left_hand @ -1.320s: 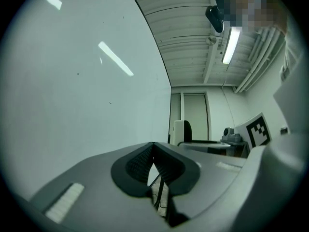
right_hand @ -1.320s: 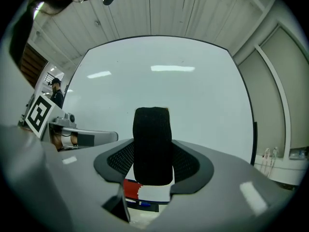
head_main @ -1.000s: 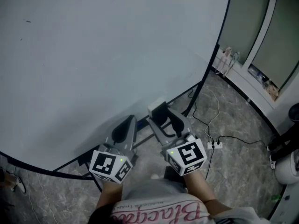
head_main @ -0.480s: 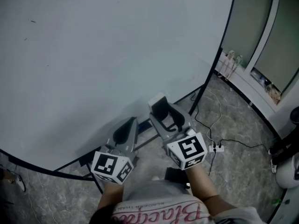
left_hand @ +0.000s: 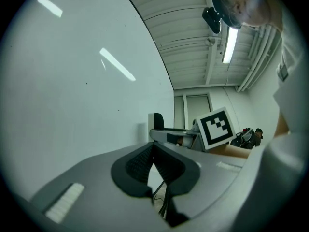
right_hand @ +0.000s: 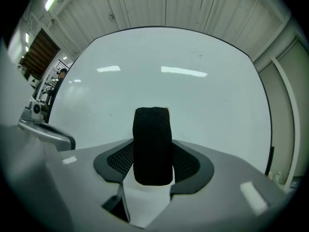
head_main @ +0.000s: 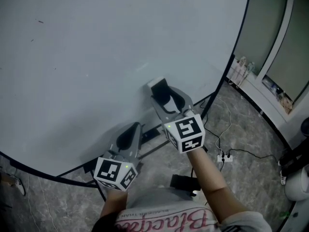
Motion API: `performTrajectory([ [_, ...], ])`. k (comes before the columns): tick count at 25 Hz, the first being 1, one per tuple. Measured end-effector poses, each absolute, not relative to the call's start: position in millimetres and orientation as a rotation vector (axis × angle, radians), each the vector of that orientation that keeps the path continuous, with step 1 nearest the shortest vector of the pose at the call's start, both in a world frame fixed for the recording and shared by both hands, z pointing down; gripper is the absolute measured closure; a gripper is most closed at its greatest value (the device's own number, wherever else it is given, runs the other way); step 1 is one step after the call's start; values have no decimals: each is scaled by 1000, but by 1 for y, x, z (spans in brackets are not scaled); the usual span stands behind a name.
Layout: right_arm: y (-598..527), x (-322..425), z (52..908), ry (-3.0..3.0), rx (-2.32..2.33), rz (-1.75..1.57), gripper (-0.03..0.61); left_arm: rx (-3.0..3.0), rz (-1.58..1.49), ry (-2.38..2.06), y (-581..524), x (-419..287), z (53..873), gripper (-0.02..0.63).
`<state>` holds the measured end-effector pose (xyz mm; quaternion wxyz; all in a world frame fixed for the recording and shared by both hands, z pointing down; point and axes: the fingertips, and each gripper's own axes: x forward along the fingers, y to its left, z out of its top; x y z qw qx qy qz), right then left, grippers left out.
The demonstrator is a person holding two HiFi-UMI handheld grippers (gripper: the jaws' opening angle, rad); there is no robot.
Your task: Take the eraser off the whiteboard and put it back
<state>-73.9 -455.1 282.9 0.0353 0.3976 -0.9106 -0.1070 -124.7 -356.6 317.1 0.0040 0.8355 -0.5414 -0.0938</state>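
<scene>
a black eraser (head_main: 157, 86) is clamped between the pads of the right tool (head_main: 167, 98), close to the lower right of the whiteboard (head_main: 96, 47); the left tool (head_main: 129, 135) is held nearer, jaws together

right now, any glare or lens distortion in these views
Head view: dim, bluish, the whiteboard edge bows with lens distortion. Left gripper view: fisheye, black corners, lamp streaks glaring on the whiteboard, ceiling tube blown out. Right gripper view: two glare streaks on the whiteboard; the eraser is sharp, nearly pure black.
</scene>
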Motion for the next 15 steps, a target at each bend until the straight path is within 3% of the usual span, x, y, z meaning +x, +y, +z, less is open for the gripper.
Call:
performTrajectory([
  [15,-474,-92,274,-2744,1228,-433,339,2615,-288,-1694,-364,-126,320,614],
])
